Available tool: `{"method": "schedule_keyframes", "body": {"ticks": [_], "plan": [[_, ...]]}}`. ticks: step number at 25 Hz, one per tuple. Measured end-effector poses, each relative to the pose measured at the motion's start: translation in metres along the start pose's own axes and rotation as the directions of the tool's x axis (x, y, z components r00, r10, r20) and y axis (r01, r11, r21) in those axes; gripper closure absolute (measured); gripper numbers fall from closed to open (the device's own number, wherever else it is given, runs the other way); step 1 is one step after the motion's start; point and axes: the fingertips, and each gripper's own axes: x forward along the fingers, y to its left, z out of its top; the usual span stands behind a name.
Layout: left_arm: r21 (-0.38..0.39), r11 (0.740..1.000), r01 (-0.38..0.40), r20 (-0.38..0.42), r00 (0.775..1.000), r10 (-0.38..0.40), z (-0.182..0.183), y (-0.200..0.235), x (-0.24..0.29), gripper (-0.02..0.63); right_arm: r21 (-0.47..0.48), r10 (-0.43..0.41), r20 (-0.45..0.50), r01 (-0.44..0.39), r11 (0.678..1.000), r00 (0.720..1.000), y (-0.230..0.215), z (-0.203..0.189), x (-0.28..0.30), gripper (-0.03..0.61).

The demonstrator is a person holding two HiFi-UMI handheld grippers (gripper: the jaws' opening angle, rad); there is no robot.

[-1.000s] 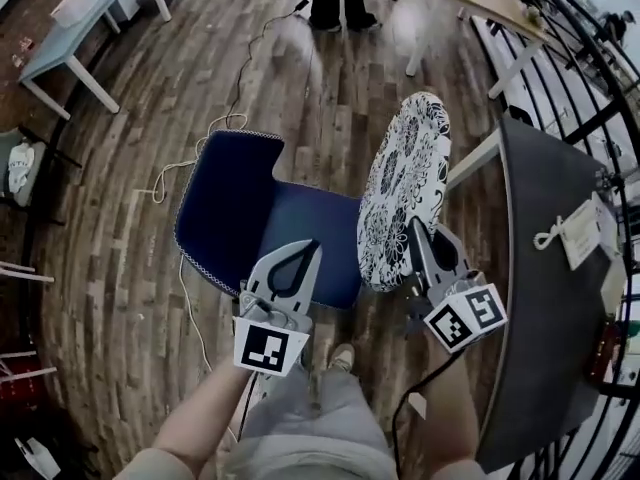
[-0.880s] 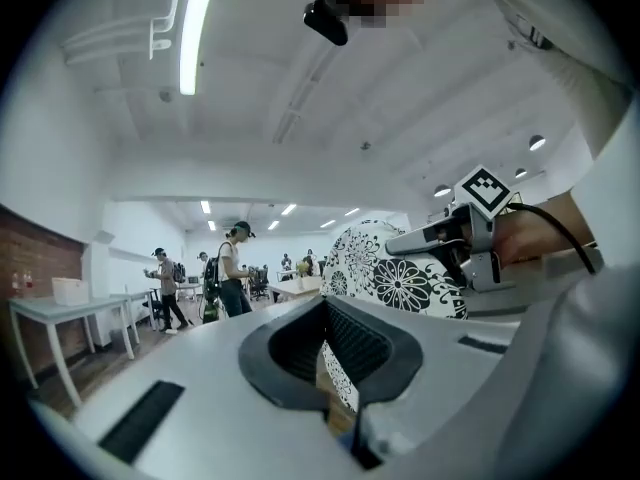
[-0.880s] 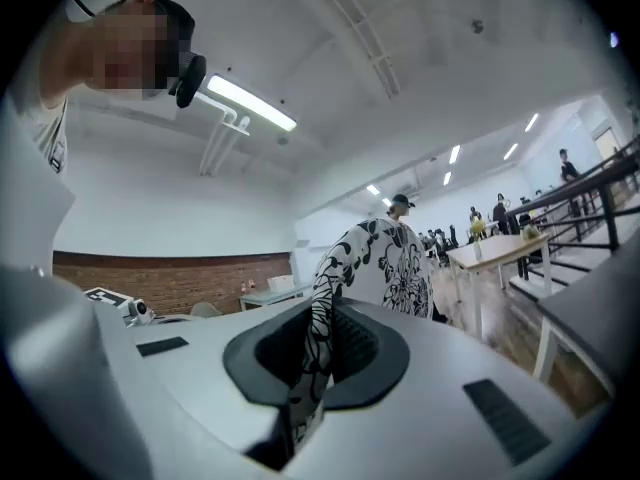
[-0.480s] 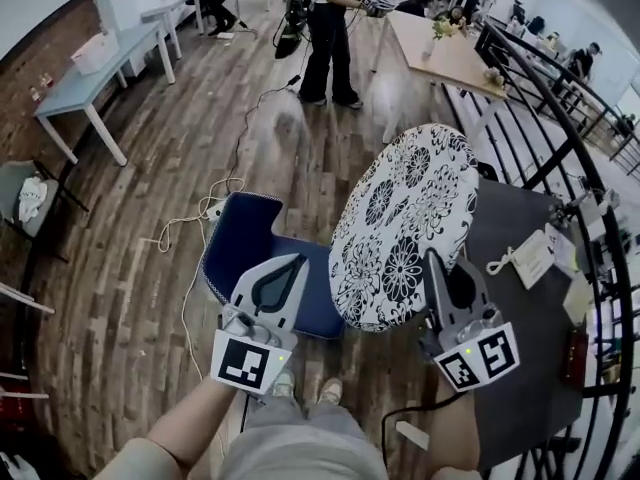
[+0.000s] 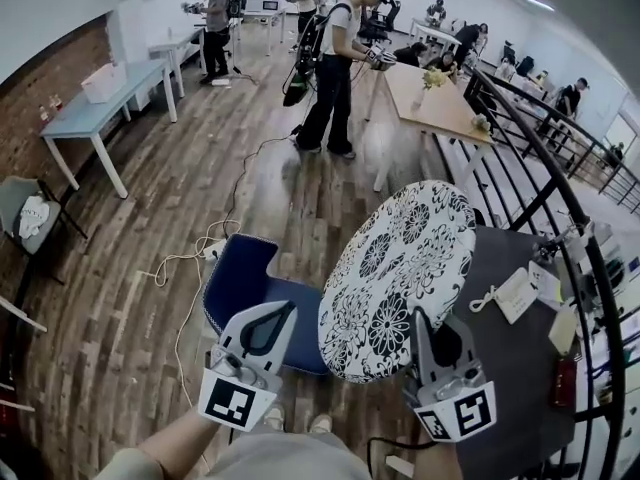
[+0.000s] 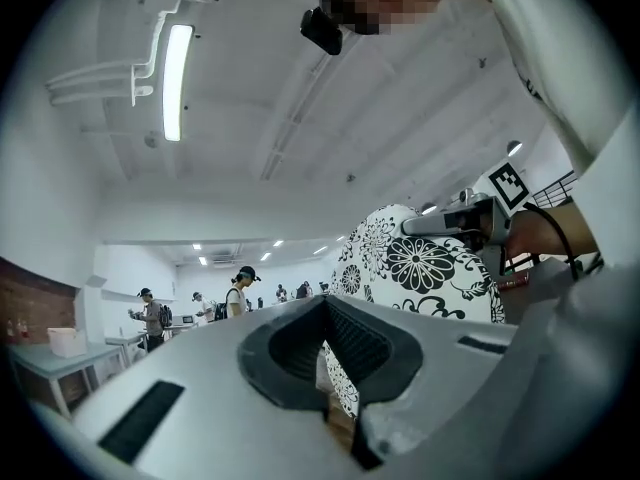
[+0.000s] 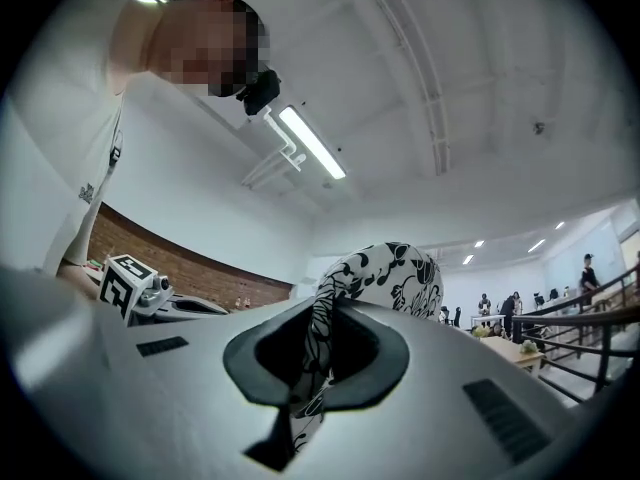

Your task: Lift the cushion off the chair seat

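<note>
Head view: shows the cushion (image 5: 400, 268) held high, well off the blue chair (image 5: 240, 278), so lifting looks about done. Left gripper view: shows the left gripper (image 6: 325, 303) closed, gripping nothing. Right gripper view: shows the right gripper (image 7: 325, 306) pinching the cushion's edge tight; next, probably just keep hold and carry away.

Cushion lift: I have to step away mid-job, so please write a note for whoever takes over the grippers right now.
Right gripper: shut on the lower edge of the cushion, holding it up, tilted on edge.
Left gripper: jaws together, nothing gripped, beside the cushion.
Cushion: in the air, clear of the blue chair, between the chair and the dark table.
Done: the cushion is off the seat.
To do: probably only setting it down somewhere; keep the right grip shut until then.
</note>
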Motion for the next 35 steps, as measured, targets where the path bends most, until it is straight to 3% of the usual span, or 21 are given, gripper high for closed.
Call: {"method": "schedule_keyframes", "body": {"ticks": [3,5,11,17,23,27,35], "plan": [[-0.033,0.999,-0.014,0.016,1.000,0.014,0.004,-0.003,-0.007,0.609,-0.030,-0.006,-0.007,0.006,1.000,1.000,0.008,-0.004,-0.007,0.569],[-0.098,0.994,-0.052,0.038,0.998,0.056,0.004,-0.001,-0.011,0.610,-0.051,0.006,-0.034,-0.008,0.999,0.999,0.017,-0.019,-0.006,0.569],[-0.157,0.986,-0.054,0.025,0.998,0.059,-0.018,-0.009,-0.004,0.609,0.025,0.060,-0.110,-0.057,0.998,0.992,0.043,-0.071,0.003,0.569],[-0.216,0.971,-0.105,0.014,0.994,0.111,-0.025,0.001,-0.006,0.609,0.051,0.095,-0.111,-0.090,0.995,0.989,0.049,-0.076,0.015,0.569],[-0.179,0.978,-0.110,-0.008,0.994,0.110,-0.026,-0.007,-0.002,0.610,0.041,0.117,-0.131,-0.112,0.993,0.984,0.046,-0.076,0.012,0.569],[-0.099,0.992,-0.075,-0.036,0.997,0.072,-0.025,-0.018,-0.004,0.610,0.037,0.129,-0.136,-0.125,0.991,0.982,0.051,-0.075,0.006,0.569],[-0.061,0.997,-0.049,-0.058,0.997,0.046,-0.018,-0.031,-0.013,0.610,0.033,0.153,-0.129,-0.150,0.988,0.980,0.061,-0.068,-0.001,0.569]]}}
